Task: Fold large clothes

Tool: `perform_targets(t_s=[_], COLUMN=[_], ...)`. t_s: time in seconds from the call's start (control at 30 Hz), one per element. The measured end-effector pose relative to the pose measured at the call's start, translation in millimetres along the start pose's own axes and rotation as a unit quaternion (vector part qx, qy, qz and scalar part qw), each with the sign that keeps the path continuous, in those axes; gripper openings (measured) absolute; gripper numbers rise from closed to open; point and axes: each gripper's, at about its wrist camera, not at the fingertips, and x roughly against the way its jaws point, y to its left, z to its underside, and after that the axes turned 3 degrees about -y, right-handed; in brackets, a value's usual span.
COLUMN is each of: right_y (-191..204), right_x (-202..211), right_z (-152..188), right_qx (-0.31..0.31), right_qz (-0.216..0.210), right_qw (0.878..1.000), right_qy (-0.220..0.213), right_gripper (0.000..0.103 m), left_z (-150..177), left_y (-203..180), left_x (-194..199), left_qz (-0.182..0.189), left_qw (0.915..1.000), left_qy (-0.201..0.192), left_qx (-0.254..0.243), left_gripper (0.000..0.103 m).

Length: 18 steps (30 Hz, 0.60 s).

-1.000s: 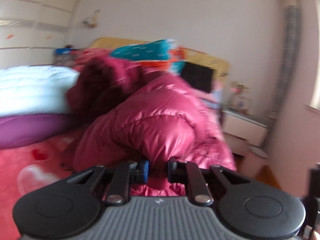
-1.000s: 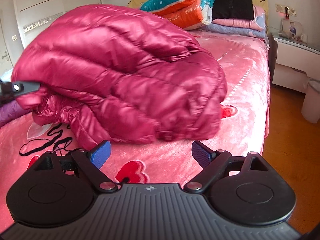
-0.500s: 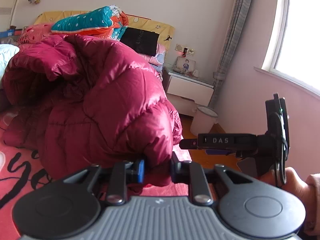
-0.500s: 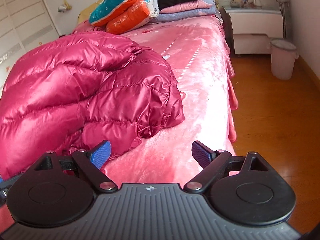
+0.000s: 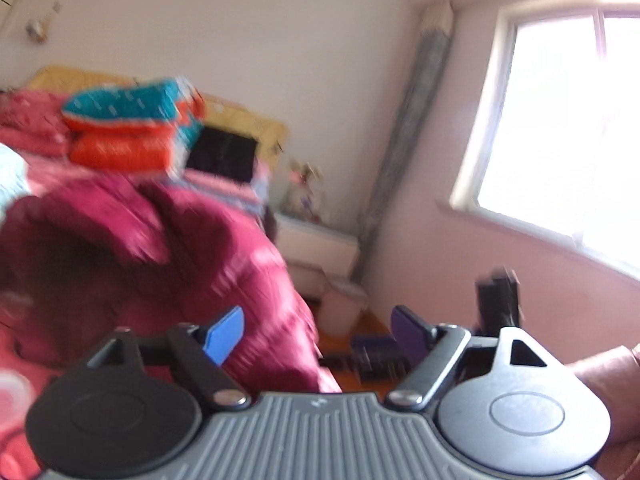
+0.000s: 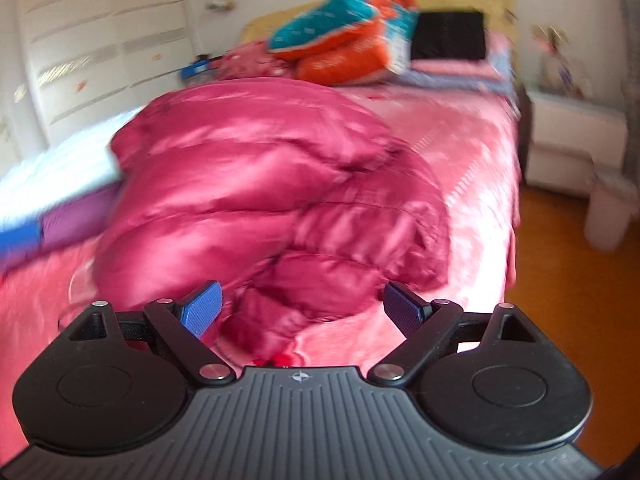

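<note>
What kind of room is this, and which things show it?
Most likely a home bedroom. A bed with a pink cover fills most of the view, folded quilts are stacked at its head, and a white bedside cabinet stands next to it. A puffy red down jacket lies on the bed.

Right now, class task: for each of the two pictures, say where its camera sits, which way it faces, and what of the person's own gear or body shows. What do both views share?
Left wrist view: sits on the left gripper, faces across the bed's foot corner toward the window; its open fingers and a sleeve show.
Right wrist view: sits on the right gripper, looks down the bed toward the headboard; its open fingers show.
Shared: the crimson puffer jacket, folded teal-orange quilt, nightstand.
</note>
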Motion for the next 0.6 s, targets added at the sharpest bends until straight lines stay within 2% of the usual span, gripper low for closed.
perform_targets(t_s=[0.07, 0.13, 0.23, 0.3, 0.37, 0.5, 0.57, 0.6], right_y=[21.4, 36.8, 47.3, 50.8, 58.9, 86.2, 105.2, 115.4], right_x=[-0.9, -3.2, -10.3, -17.5, -25.2, -41.4, -45.4, -46.6], right_z=[6.3, 11.3, 10.1, 7.4, 9.0, 24.8, 38.1, 43.8], right_qx=[0.054, 0.078, 0.063, 0.045, 0.052, 0.105, 0.148, 0.175], right_qz=[-0.008, -0.018, -0.025, -0.034, -0.035, -0.048, -0.061, -0.051], right_qw=[0.998, 0.997, 0.998, 0.998, 0.998, 0.993, 0.987, 0.983], right_qy=[0.003, 0.009, 0.011, 0.013, 0.011, 0.021, 0.031, 0.029], right_gripper=[0.103, 0.103, 0.103, 0.103, 0.103, 0.103, 0.103, 0.103], left_z=[-1.3, -3.9, -7.4, -7.8, -9.1, -12.7, -9.7, -9.3], left_y=[10.4, 19.6, 25.4, 28.0, 31.1, 42.6, 47.5, 50.0], left_x=[4.9, 9.6, 13.6, 14.6, 15.5, 29.9, 41.1, 43.1], left_qz=[-0.027, -0.060, -0.116, -0.139, -0.161, -0.197, -0.213, -0.220], left_qw=[0.9993, 0.9971, 0.9920, 0.9890, 0.9854, 0.9774, 0.9732, 0.9710], left_qy=[-0.022, -0.033, -0.040, -0.044, -0.051, -0.064, -0.068, -0.071], left_qx=[0.016, 0.033, 0.029, 0.022, 0.022, 0.040, 0.054, 0.060], left_gripper=[0.087, 0.087, 0.087, 0.087, 0.088, 0.091, 0.091, 0.091])
